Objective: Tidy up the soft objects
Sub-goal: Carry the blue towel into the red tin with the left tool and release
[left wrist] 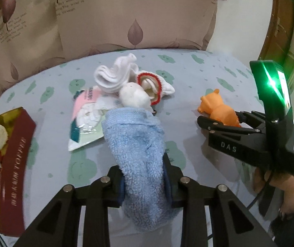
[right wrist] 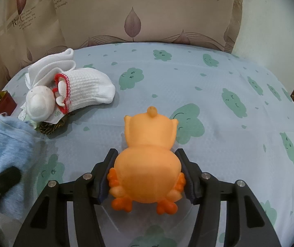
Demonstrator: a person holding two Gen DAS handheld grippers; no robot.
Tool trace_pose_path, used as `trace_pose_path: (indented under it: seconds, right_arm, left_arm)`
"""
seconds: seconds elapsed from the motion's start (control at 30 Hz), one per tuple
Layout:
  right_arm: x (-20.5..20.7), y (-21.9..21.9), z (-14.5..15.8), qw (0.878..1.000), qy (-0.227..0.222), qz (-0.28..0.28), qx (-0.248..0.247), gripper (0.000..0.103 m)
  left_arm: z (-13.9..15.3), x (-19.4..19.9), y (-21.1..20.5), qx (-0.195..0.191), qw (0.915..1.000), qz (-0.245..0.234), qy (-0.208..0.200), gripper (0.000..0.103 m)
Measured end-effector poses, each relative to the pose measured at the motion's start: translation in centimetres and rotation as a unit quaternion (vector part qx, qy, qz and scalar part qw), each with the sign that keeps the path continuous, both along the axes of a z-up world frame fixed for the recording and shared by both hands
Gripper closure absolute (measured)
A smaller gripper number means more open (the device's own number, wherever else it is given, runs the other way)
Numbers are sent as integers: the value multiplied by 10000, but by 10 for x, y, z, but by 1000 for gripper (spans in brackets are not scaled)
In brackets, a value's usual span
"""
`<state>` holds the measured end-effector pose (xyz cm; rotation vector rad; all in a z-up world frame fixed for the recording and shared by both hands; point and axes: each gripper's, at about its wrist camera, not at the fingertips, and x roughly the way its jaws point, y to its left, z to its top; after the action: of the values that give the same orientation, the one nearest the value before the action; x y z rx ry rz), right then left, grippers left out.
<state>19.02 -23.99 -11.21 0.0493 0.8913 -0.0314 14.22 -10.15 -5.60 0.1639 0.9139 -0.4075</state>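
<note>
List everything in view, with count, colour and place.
towel: 1, light blue, in the left gripper
duck: 1, orange, in the right gripper
sock: 1, white with red cuff, far left of the sheet
plush: 1, white, against the sock's cuff
cloth: 1, white, folded, behind the plush
packet: 1, pink, white and teal, under the pile
box: 1, dark red and gold, left edge, holding small items
sheet: 1, pale blue with green clouds, beneath everything
curtain: 1, beige with leaves, behind
left gripper: black, shut on towel
right gripper: black, shut on duck
hand: 1, holding the right gripper
</note>
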Motion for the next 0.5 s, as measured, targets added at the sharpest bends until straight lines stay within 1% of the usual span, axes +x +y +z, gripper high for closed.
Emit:
trace_pose_path:
  seconds: [0.1,0.2,0.5]
  right_arm:
    - [0,0,0,10000,0,-1,-2,49]
    - [0,0,0,10000,0,-1,1,49]
    - [0,1,0,10000,-1,-3,-4,49]
  left_arm:
    - [5,-1,11,73,9999,108,-53,74]
    - [12,2,25,58,9997,241,-83,74]
    - [25,16,72,183,9965,785,-217,74]
